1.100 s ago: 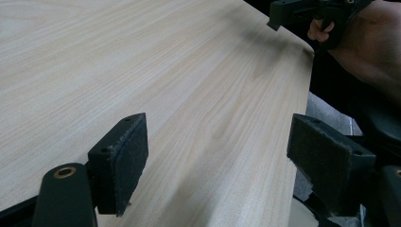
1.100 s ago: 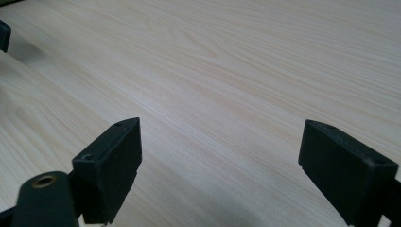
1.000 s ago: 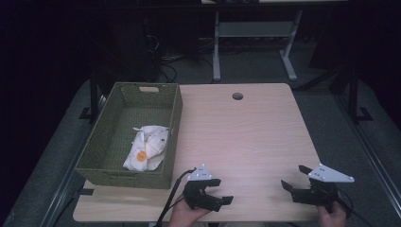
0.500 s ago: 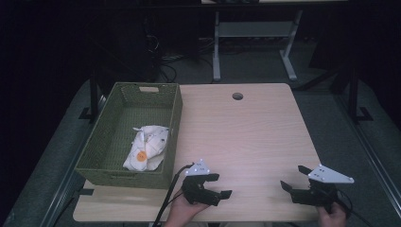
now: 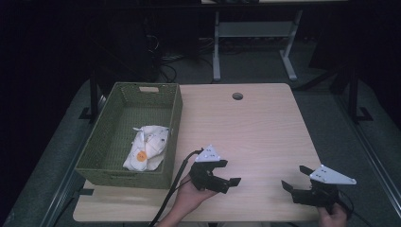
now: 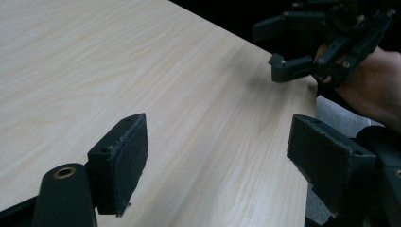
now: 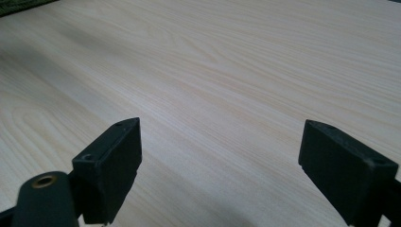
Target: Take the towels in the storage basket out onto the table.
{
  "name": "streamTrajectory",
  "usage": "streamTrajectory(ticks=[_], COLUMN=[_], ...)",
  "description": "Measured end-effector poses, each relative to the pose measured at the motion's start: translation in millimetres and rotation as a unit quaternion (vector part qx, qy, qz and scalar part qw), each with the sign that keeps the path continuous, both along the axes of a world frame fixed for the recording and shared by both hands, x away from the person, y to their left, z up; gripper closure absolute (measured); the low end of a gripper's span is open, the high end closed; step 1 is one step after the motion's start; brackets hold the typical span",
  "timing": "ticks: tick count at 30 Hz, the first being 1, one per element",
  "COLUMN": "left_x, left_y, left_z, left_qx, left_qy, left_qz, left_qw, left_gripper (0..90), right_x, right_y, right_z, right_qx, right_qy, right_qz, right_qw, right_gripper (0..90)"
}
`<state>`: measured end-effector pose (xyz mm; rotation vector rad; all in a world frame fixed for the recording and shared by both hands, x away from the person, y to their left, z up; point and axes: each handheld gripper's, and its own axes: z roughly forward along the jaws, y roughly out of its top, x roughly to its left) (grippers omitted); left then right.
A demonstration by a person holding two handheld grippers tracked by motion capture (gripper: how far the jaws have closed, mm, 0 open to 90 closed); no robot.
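tongs both sit low over the near edge of the pale wood-grain table [image 5: 265,123], and both are empty. left gripper [image 5: 226,182], held in the person's left hand [image 5: 189,196], has its black jaws spread wide with only bare tabletop between the pads [image 6: 124,163]. right gripper [image 5: 294,185] is just as wide, pads [image 7: 111,163] framing nothing but wood grain. from the left gripper view the right gripper [image 6: 292,42] hangs well apart, across open table.

the thing nearest them is the crumpled white cloth bundle with an orange round spot [image 5: 147,147], lying in the near half of the green woven rectangular basket [image 5: 174,118], off to the left of the left gripper and beyond its jaws.

that bundle looks soft and light, floppy rather than stiff, so it should sag when lifted. best bet, i'd say, is pinching a raised fold near its middle, coming down over the basket wall.
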<state>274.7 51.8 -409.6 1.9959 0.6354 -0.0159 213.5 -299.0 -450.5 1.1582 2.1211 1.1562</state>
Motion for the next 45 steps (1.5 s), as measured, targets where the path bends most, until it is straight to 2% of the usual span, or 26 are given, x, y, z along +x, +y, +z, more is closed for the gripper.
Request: streamTrajectory(ticks=[4, 5, 13, 18, 19, 26, 27, 32, 33, 37, 39, 43, 45], left_x=[8.7, 13.5, 26.0, 34.1, 37.7, 46.3, 50.5, 57.4, 61.4, 64.5, 66.7, 68.4, 69.9], left_y=[3.2, 5.3, 16.8, 29.9, 35.5, 51.1, 58.2, 73.5, 82.4, 94.3, 102.3, 109.7, 118.8], left_z=[12.2, 18.7, 40.7, 54.3, 60.0, 77.5, 81.7, 87.4, 89.2, 91.9, 93.5, 95.6, 98.0], left_qx=[-0.001, 0.003, 0.008, -0.005, -0.013, -0.005, -0.007, 0.000, -0.006, -0.014, -0.002, -0.002, -0.001], left_qy=[0.005, 0.014, 0.012, 0.015, 0.021, 0.023, 0.025, 0.023, 0.036, 0.043, 0.045, 0.047, 0.046], left_qz=[0.001, 0.000, 0.007, 0.011, 0.011, 0.017, 0.021, 0.023, 0.024, 0.031, 0.032, 0.033, 0.036], left_qw=[1.0000, 0.9999, 0.9999, 0.9998, 0.9996, 0.9996, 0.9994, 0.9995, 0.9991, 0.9985, 0.9985, 0.9984, 0.9983], left_gripper=[21.5, 20.5, 20.1, 23.0, 23.0, 22.0, 21.8, 21.6, 21.5, 21.5, 21.4, 21.1, 21.1], right_x=[-0.1, 0.3, -0.4, -0.6, -1.2, -0.5, -0.9, -1.3, -0.9, -1.3, -1.5, -1.4, -1.6], right_y=[-0.3, 0.1, -1.2, -1.2, -0.6, -0.4, -0.4, -0.5, -0.5, -0.6, -0.5, 0.0, 0.0], right_z=[-0.2, -0.6, 0.1, 0.3, 0.6, 0.1, 0.2, 0.0, -0.1, 0.2, -0.1, -0.3, -0.2], right_qx=[0.001, 0.001, 0.001, -0.001, 0.000, -0.001, 0.000, -0.001, 0.000, -0.001, 0.000, -0.002, -0.002], right_qy=[0.000, 0.001, -0.001, -0.002, -0.001, -0.001, -0.001, -0.001, 0.001, -0.001, -0.001, 0.000, -0.001], right_qz=[0.000, 0.001, -0.001, 0.000, -0.001, 0.000, 0.001, 0.001, 0.001, 0.002, 0.001, 0.002, 0.003], right_qw=[1.0000, 1.0000, 1.0000, 1.0000, 1.0000, 1.0000, 1.0000, 1.0000, 1.0000, 1.0000, 1.0000, 1.0000, 1.0000], right_gripper=[13.7, 13.7, 13.7, 13.7, 13.7, 13.7, 13.7, 13.7, 13.7, 13.7, 13.7, 13.7, 13.7])
